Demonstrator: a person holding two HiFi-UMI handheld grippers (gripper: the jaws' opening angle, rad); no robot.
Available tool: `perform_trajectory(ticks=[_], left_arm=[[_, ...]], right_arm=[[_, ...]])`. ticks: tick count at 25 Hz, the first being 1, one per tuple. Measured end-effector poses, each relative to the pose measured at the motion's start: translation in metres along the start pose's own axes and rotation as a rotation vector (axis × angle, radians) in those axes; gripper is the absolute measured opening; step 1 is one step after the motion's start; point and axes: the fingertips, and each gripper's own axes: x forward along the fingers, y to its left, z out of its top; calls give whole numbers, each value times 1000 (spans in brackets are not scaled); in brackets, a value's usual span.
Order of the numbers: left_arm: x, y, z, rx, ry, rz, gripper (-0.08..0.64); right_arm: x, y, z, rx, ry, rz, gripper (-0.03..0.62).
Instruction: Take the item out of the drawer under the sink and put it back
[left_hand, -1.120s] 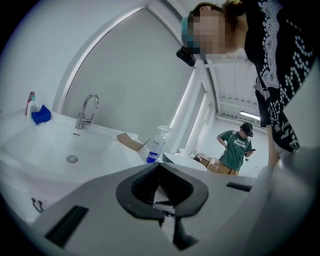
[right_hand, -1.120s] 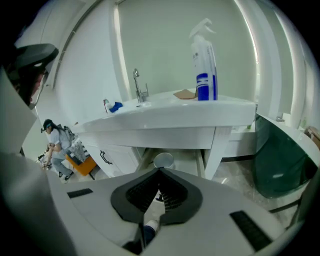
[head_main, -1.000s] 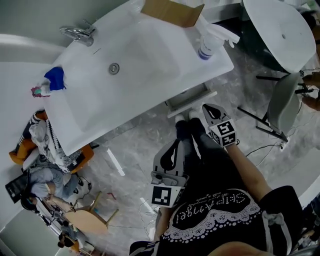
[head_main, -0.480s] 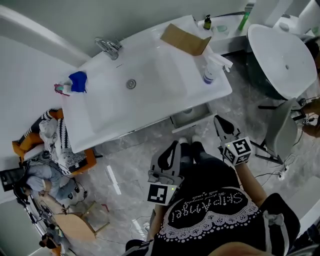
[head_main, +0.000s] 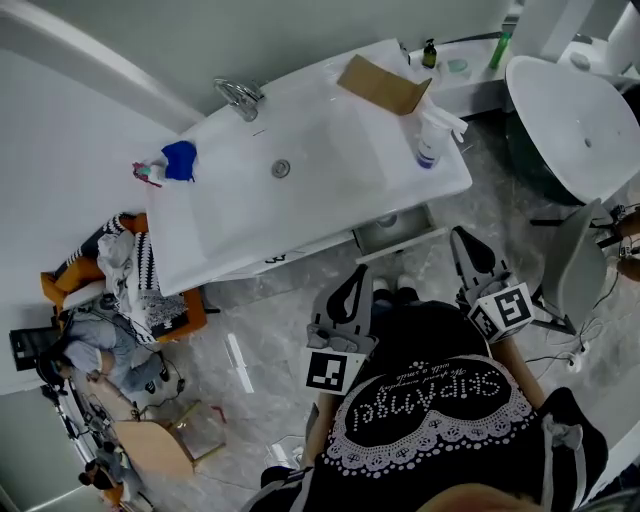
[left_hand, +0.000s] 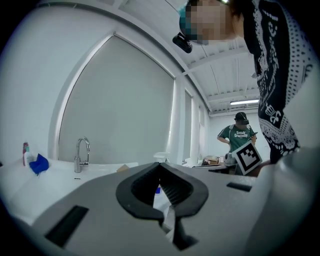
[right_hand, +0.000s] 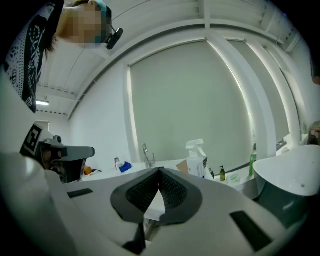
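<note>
The white sink counter (head_main: 300, 200) fills the middle of the head view. Below its front edge the drawer (head_main: 396, 229) stands a little way out; what lies in it is too small to tell. Both grippers are held in front of the person's body, short of the counter, and hold nothing. My left gripper (head_main: 352, 273) points at the counter's front edge, its jaws shut with the tips touching (left_hand: 160, 166). Right of the drawer, my right gripper (head_main: 462, 237) is also shut and empty (right_hand: 160, 171).
On the counter are a spray bottle (head_main: 430, 140), a cardboard box (head_main: 385, 85), a tap (head_main: 240, 97) and a blue cloth (head_main: 180, 160). A white round tub (head_main: 575, 110) and a chair (head_main: 560, 270) stand at right, clutter (head_main: 120, 280) at left. Another person (left_hand: 239, 137) stands behind.
Both grippers have risen, the right one more, and it has drawn back from the drawer front. The head view has pulled back, so more of the room shows. The jaws stayed shut.
</note>
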Motion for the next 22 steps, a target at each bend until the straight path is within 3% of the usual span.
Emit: perform_trajectory(ticks=[10, 17, 22], left_arm=[[0, -15, -3, 0, -43, 40, 5], [14, -32, -15, 5, -31, -25, 5], [13, -32, -19, -17, -29, -6, 5]], right_arm=[[-30, -8, 18, -124, -48, 26, 18], [-28, -9, 16, -102, -75, 73, 18], [-32, -6, 14, -122, -71, 85, 20]])
